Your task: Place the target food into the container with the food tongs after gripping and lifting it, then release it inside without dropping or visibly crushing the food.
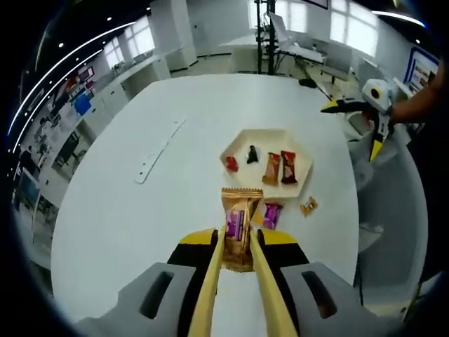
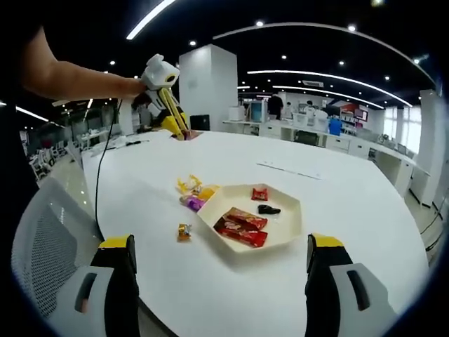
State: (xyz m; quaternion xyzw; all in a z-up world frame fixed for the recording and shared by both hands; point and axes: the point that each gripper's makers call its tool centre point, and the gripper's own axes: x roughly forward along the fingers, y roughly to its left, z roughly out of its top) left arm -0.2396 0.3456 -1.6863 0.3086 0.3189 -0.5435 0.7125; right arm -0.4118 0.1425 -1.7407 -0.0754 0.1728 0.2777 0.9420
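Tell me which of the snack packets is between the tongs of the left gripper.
The large golden-tan packet with a purple label, held between the yellow tongs; the others lie free in the cream hexagonal tray or on the white table.

light: bright, even, from ceiling strips and spots, plus windows | glare: table near blown-out white, windows clipped | shadows: soft, faint under tray | distortion: heavy fisheye, edges bent | focus: centre okay, far room soft, left view slightly blurry overall
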